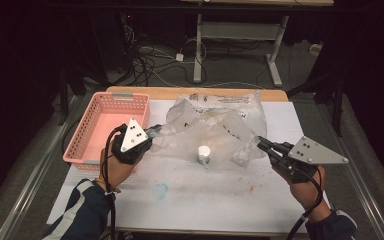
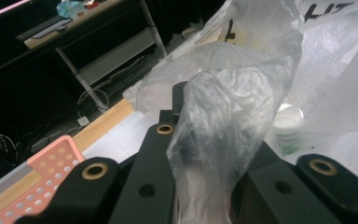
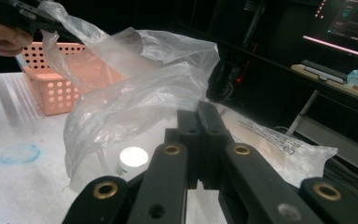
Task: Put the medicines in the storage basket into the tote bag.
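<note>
A crumpled clear plastic bag (image 1: 205, 130) hangs stretched between my two grippers over the white table sheet. My left gripper (image 1: 157, 129) is shut on the bag's left end, and bunched film (image 2: 223, 121) fills its jaws (image 2: 191, 107). On the bag's right edge my right gripper (image 1: 260, 142) is shut, its jaws pressed together (image 3: 199, 109) with the film (image 3: 135, 88) rising to their left. A small white round jar (image 1: 204, 152) stands on the sheet under the lifted bag (image 2: 286, 126) (image 3: 133, 158). The left gripper (image 3: 28, 18) holds the far corner high.
A pink perforated basket (image 1: 87, 125) sits at the table's left edge, right behind my left hand. A flat printed plastic packet (image 1: 220, 98) lies at the back of the table. A blue smudge (image 1: 160, 190) marks the sheet near the front.
</note>
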The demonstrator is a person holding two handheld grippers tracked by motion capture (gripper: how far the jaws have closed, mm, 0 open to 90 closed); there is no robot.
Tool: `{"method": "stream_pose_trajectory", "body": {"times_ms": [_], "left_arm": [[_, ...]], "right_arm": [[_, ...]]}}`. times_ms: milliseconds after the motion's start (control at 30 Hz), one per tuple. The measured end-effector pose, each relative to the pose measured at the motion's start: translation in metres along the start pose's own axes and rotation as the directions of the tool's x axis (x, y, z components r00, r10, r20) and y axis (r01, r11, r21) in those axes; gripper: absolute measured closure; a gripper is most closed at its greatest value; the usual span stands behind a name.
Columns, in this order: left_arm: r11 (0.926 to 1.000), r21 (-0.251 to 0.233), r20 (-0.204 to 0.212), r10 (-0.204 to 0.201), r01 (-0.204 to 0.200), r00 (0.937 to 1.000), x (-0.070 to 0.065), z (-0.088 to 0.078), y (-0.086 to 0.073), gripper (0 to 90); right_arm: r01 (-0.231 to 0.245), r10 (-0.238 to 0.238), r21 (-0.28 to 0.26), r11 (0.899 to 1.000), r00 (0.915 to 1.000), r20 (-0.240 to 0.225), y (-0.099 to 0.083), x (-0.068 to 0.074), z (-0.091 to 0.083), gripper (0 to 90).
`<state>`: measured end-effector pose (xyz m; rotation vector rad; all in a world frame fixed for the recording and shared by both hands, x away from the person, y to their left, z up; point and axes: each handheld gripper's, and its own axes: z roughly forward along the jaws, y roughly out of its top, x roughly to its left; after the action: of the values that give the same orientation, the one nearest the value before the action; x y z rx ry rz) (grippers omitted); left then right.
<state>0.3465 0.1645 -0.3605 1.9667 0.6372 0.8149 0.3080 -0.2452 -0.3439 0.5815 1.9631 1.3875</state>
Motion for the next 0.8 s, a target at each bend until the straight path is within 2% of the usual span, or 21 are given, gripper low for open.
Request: {"method": "stream_pose_trajectory", "body": {"times_ms": [167, 267, 400, 500, 800], "left_arm": [[0.9999, -0.005, -0.002, -0.01, 0.01, 0.9999, 0.005, 0.01, 0.004, 87.2], [0.9996, -0.005, 0.012, -0.028, 0.028, 0.9995, 0.01, 0.019, 0.008, 87.2], [0.9995, -0.013, 0.013, -0.029, 0.029, 0.9995, 0.014, 0.026, 0.015, 87.2], [0.9983, -0.043, 0.016, -0.04, 0.04, 0.9991, 0.015, 0.018, 0.021, 87.2], [0.9916, -0.127, -0.031, -0.029, 0.025, 0.9991, 0.024, -0.027, 0.043, 87.3]], "right_arm": [[0.004, -0.004, 0.007, 1.0, 0.9999, 0.01, 0.004, -0.006, 0.008, 90.0], [-0.003, 0.002, 0.018, 1.0, 0.9998, 0.02, 0.004, -0.012, 0.016, 90.0], [-0.034, 0.033, 0.021, 0.999, 0.9987, 0.037, 0.005, -0.025, 0.023, 90.0], [-0.054, 0.054, 0.008, 0.999, 0.9975, 0.047, 0.01, -0.031, 0.021, 90.0], [-0.025, 0.028, -0.046, 0.999, 0.9972, 0.069, 0.036, -0.024, -0.003, 90.0]]}}
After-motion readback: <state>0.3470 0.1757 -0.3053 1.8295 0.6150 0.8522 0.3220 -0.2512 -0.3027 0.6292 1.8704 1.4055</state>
